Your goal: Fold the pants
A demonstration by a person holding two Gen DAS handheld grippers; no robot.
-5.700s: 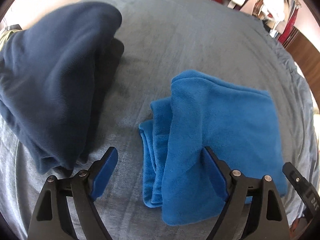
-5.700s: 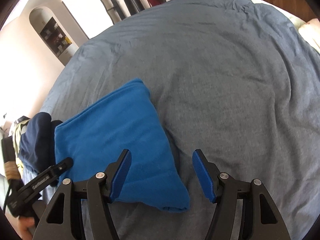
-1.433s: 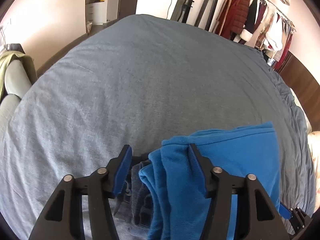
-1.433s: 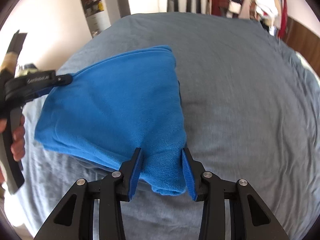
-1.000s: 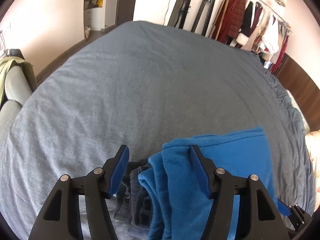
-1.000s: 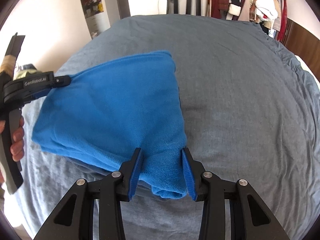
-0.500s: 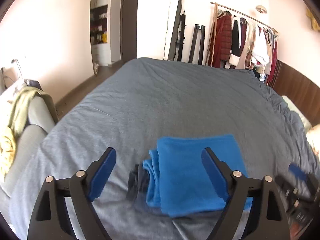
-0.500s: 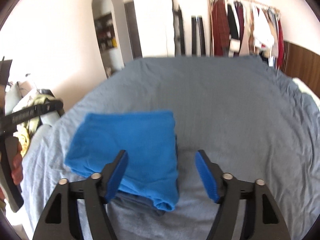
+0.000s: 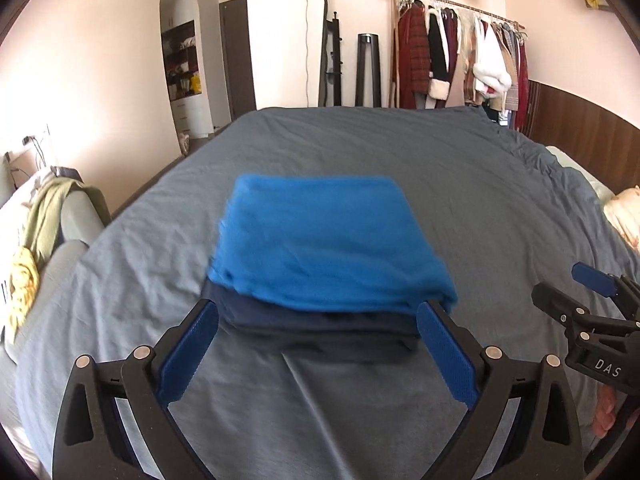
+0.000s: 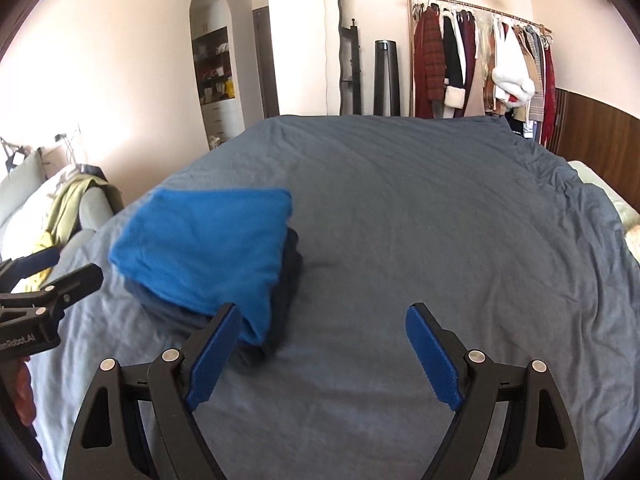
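The folded bright blue pants [image 9: 324,240] lie on top of a folded dark navy garment [image 9: 320,330] on the grey-blue bed [image 9: 360,144]. The stack also shows at left in the right wrist view: blue pants [image 10: 200,244], navy garment [image 10: 290,272]. My left gripper [image 9: 318,350] is open and empty, drawn back just in front of the stack. My right gripper [image 10: 320,354] is open and empty, to the right of the stack and apart from it. Each gripper shows at the edge of the other's view.
A sofa with yellow-green clothes [image 9: 44,232] stands left of the bed. A clothes rack with coats [image 9: 452,60], a mirror and a doorway stand against the far wall. A wooden headboard [image 9: 592,140] and pillows are at the right.
Both grippers let go of the blue pants, which now rest on the navy garment. Both have opened wide, pulled back and risen, so the stack looks farther away.
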